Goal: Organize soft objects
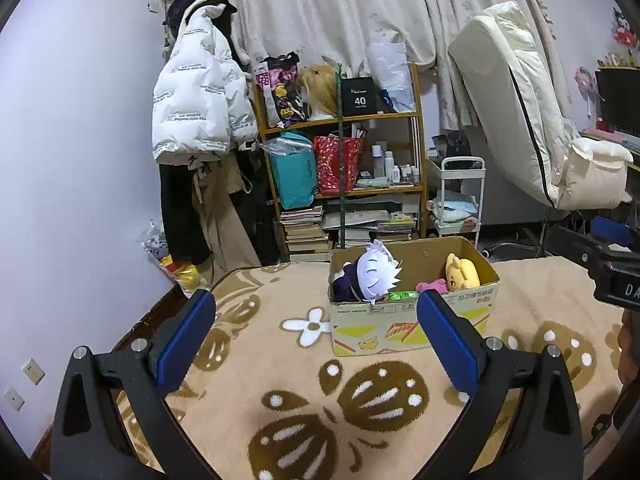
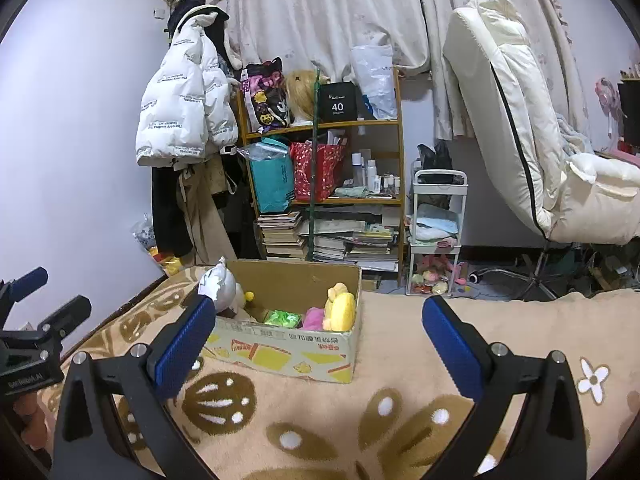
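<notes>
Both claws hang over the flower-patterned blanket with their blue pads spread wide and nothing between them. The left claw looks at the cardboard box at about its 12 o'clock, and one pad overlaps the box's front right corner in that view. The right claw sees the same cardboard box a little toward 11 o'clock, its left pad in front of the box's near left corner.

The soft things all sit inside the box. At the 9 o'clock end, from the left wrist view, lies a white-haired plush doll in dark clothes, head leaning over the front wall. At 3 o'clock a yellow plush stands against the side, with a pink soft toy touching it and a green packet between that and the doll. From the right wrist view the doll pokes above the left rim, and the yellow plush, pink toy and green packet lie in a row near the front wall.

Behind the bed, at 12 o'clock, stands a wooden shelf crowded with bags, bottles and books; a white puffer jacket hangs at 10 o'clock, and a cream recliner chair leans at 2 o'clock.
</notes>
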